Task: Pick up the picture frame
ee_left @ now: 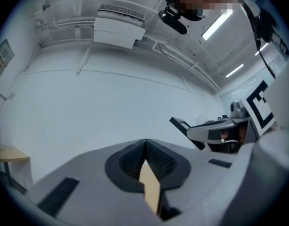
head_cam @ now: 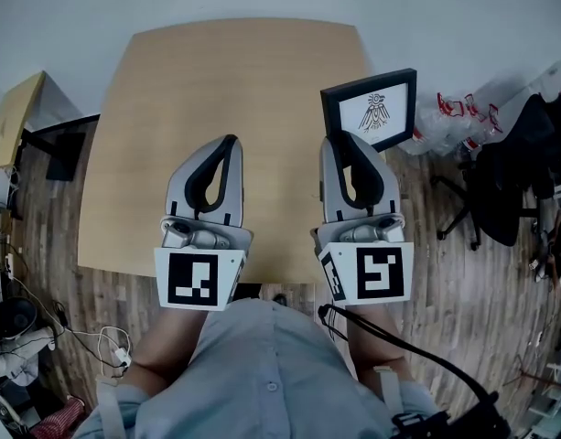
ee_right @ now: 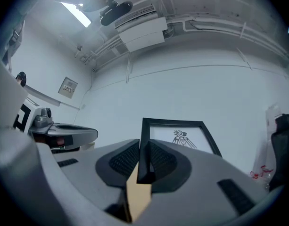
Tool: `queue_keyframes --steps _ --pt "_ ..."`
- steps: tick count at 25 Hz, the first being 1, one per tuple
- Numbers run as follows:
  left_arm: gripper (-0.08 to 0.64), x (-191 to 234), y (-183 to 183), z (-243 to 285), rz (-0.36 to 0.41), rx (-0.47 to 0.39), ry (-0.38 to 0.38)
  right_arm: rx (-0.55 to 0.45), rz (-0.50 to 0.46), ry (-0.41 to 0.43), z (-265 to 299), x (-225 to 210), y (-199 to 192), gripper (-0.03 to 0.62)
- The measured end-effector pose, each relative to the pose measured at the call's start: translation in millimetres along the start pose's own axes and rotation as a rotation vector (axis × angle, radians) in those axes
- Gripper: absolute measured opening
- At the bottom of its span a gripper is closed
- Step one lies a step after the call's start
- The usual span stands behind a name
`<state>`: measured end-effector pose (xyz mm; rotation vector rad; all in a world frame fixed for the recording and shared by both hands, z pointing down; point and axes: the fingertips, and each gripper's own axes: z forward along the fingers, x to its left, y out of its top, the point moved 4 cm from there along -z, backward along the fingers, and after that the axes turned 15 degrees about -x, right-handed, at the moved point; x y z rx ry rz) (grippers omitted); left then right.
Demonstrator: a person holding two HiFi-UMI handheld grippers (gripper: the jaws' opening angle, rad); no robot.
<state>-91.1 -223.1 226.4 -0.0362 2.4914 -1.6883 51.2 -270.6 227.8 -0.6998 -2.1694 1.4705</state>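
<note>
At the far left a pale wooden board (head_cam: 11,117) leans beside a dark low desk (head_cam: 65,149), both apart from the left edge of the light wooden table with rounded corners (head_cam: 243,80). White cables (head_cam: 106,341) trail over the plank floor (head_cam: 445,282) off the table's near left corner. The whole tabletop is bare.

The left gripper (head_cam: 230,141) hovers over the near half of the table, nearer the left edge than the right. Its jaws are pressed together with nothing between them. The right gripper (head_cam: 340,141) hangs by the table's right edge, with open table between the two grippers. Its pads are clamped on the left black bar of the black-edged picture frame with a white bird drawing (head_cam: 375,112).

The frame is held up in the air, touching nothing but the pads. Seen from above, its left side lies over the table's right edge and the rest juts out over the floor.

Right of the frame, a clear plastic bag with red print (head_cam: 454,122) lies on the floor. A black office chair (head_cam: 500,186) stands just beyond the bag.
</note>
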Motion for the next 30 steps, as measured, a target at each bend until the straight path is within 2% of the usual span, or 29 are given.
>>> queue_keyframes --steps 14,18,30 --pt "0.002 1.0 6.3 -1.4 0.033 -0.02 -0.006 -0.03 -0.021 0.02 -1.9 5.5 8.8 0.061" --pt "0.002 0.8 7.8 0.5 -0.001 -0.034 0.008 -0.022 -0.026 0.021 -2.6 6.8 7.6 0.061" --pt "0.0 0.6 4.9 2.7 -0.005 -0.03 0.006 -0.012 -0.029 0.019 -1.3 4.5 4.7 0.061"
